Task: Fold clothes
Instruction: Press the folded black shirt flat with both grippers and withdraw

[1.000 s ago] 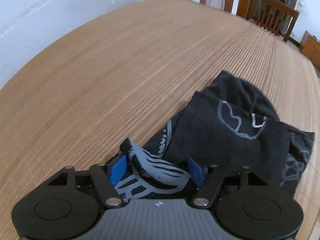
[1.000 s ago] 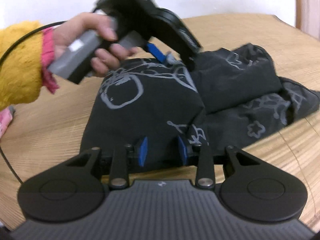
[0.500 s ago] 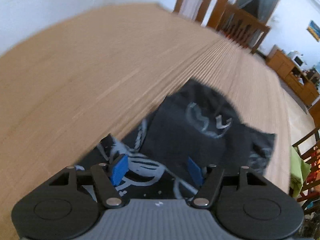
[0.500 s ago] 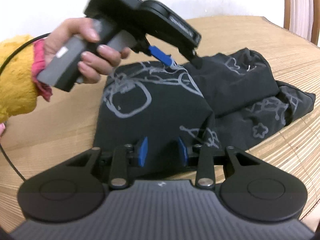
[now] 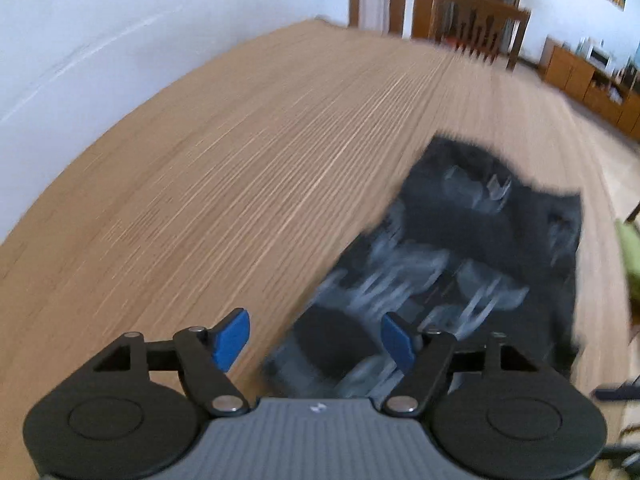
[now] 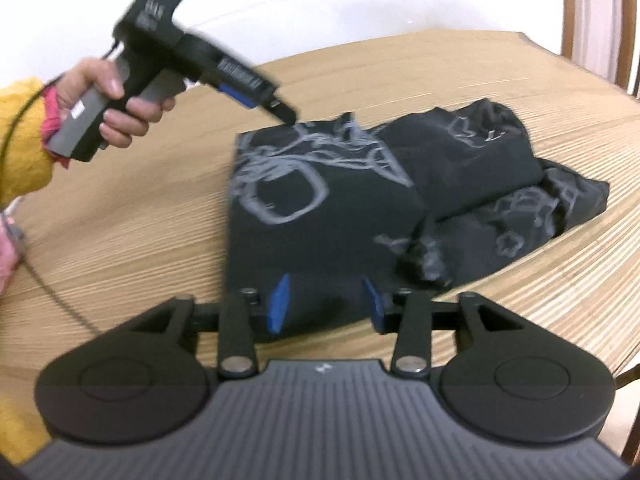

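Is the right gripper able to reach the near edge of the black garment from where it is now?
Probably yes. The right gripper hangs right above the black garment, its jaws opening, with cloth lying below them. Nothing stands between; the left gripper is at the far edge.

A home's dining room. A wooden chair [image 5: 480,20] stands beyond the bamboo-slat desk [image 5: 240,160]. A low sideboard [image 5: 588,84] lines the wall

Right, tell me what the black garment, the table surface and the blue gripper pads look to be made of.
Black garment: soft matte fabric, likely cotton knit; it folds and creases limply, with a flat pale line print.
Table surface: looks like bamboo or wood in narrow strips, light tan, low sheen; fine parallel lines run across it.
Blue pads: probably smooth plastic or rubber, uniform colour; blur leaves it open.
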`<state>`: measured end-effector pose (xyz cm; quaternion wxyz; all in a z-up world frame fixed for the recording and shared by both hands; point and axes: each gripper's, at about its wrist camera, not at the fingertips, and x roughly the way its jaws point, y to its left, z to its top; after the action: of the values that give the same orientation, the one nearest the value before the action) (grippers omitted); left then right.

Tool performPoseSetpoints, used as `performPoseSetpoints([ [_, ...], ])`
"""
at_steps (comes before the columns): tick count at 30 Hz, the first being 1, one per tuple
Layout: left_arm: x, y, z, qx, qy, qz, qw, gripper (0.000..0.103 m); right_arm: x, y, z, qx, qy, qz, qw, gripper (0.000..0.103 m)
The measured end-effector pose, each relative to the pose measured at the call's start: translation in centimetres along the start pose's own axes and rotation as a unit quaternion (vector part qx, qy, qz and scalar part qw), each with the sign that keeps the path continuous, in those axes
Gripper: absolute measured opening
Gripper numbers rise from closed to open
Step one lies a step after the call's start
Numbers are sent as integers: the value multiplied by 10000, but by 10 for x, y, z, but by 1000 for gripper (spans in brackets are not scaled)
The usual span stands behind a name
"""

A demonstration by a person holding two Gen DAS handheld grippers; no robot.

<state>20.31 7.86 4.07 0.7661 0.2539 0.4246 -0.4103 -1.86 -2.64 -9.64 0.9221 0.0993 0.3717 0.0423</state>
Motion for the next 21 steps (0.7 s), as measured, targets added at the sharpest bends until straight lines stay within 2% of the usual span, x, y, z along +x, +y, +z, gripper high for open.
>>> performPoseSetpoints([
  [2,4,19,-13,-12,191,-31,9998,73,1,12,-7,-70,209,395,9990,52],
  [4,9,31,-16,-199,175,-207,9994,72,7,29,-12,-436,191,464,9978,52],
  [6,14,33,-12,-326,61,-445,9985,72,14,42,-9,-721,-137,117,9972,52],
  [8,23,28,-7,-282,41,-571,9980,72,25,46,-2,-734,-328,-10,9968,52],
  [11,34,12,-7,50,208,-649,9977,66,52,41,4,-429,-29,37,9991,52],
  [12,38,7,-7,167,268,-673,9972,64,62,40,3,-472,173,51,9987,52],
  [14,36,3,-12,249,334,-783,9961,54,68,43,0,-771,273,-10,9966,51],
  [17,30,-6,-21,357,513,-1061,9924,53,59,38,-2,-1175,533,-55,9916,51],
  [21,15,-29,-44,377,744,-1569,9841,53,31,7,-12,-1165,824,-130,9897,51],
])
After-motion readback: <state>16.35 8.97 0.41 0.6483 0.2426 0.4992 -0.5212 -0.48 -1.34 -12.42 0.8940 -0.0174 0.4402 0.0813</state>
